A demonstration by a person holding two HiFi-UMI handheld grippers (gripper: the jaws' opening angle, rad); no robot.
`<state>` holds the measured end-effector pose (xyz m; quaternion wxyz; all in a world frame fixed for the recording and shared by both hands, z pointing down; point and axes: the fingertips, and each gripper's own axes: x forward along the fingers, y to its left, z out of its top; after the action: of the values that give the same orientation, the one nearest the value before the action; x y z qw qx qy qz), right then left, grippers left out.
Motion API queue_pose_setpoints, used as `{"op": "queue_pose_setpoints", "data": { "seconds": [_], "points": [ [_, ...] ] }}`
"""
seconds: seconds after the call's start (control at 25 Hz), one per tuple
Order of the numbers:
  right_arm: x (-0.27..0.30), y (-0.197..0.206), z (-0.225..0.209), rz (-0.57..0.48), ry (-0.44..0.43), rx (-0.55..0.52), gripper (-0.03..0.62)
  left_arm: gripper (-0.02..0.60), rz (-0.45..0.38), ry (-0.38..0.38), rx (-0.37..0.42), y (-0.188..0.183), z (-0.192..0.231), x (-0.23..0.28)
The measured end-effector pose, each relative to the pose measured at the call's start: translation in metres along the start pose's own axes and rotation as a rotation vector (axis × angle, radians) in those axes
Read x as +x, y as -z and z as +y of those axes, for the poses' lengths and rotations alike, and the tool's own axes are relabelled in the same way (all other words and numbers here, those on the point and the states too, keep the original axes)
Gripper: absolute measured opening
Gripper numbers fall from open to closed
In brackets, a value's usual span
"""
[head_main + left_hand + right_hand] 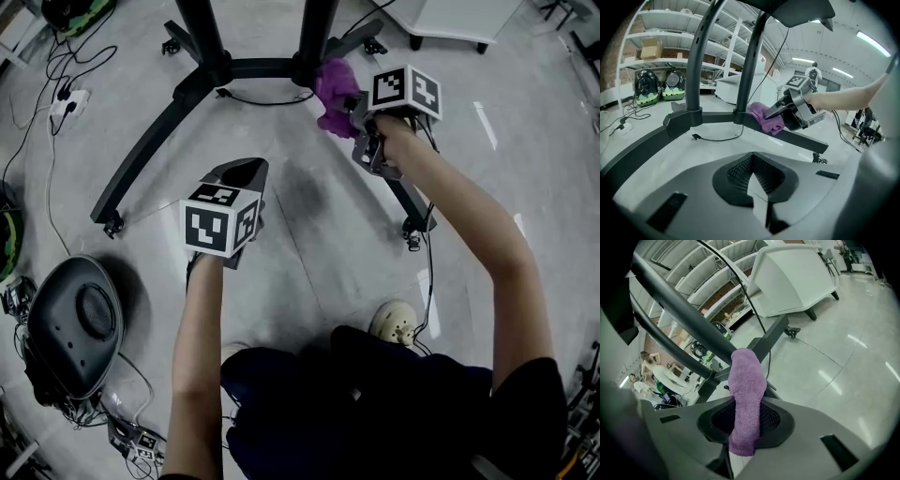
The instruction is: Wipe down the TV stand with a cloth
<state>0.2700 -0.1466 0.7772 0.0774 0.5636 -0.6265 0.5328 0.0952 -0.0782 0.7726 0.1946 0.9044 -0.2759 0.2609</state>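
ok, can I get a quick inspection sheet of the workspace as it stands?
Surface: grey polished floor, light glare, no spills seen.
Job's things: black metal TV stand base with two uprights; purple terry cloth on the leg at the person's right, beside the upright.
Clutter: dark grey domed shell on the floor at left; white power strip.
Grippers: right claw shut on the cloth; left claw shut, empty, held above the floor, clear of the stand.
Cables: black cable by the crossbar; tangled leads lower left.
Surroundings: white shelving, white desk, people in the background.
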Motion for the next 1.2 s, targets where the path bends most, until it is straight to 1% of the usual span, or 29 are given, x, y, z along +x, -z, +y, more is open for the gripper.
{"op": "queue_pose_setpoints", "data": {
  "seconds": [0.2, 0.48, 0.84, 1.0, 1.2],
  "points": [
    [-0.014, 0.011, -0.015, 0.006, 0.014, 0.025, 0.095, 0.005, 0.002, 0.026, 0.003, 0.004, -0.011, 0.003],
    [-0.039, 0.035, -0.044, 0.018, 0.048, 0.084, 0.095, 0.005, 0.008, 0.098, 0.019, 0.004, -0.038, 0.018],
    [-0.071, 0.064, -0.063, 0.031, 0.065, 0.122, 0.095, 0.005, 0.016, 0.195, 0.06, 0.004, -0.085, 0.03],
    [-0.084, 0.076, -0.067, 0.041, 0.075, 0.119, 0.095, 0.005, 0.027, 0.221, 0.079, 0.01, -0.099, 0.03],
    [-0.101, 0.096, -0.076, 0.064, 0.081, 0.149, 0.095, 0.005, 0.034, 0.266, 0.065, 0.017, -0.118, 0.031]
  ]
}}
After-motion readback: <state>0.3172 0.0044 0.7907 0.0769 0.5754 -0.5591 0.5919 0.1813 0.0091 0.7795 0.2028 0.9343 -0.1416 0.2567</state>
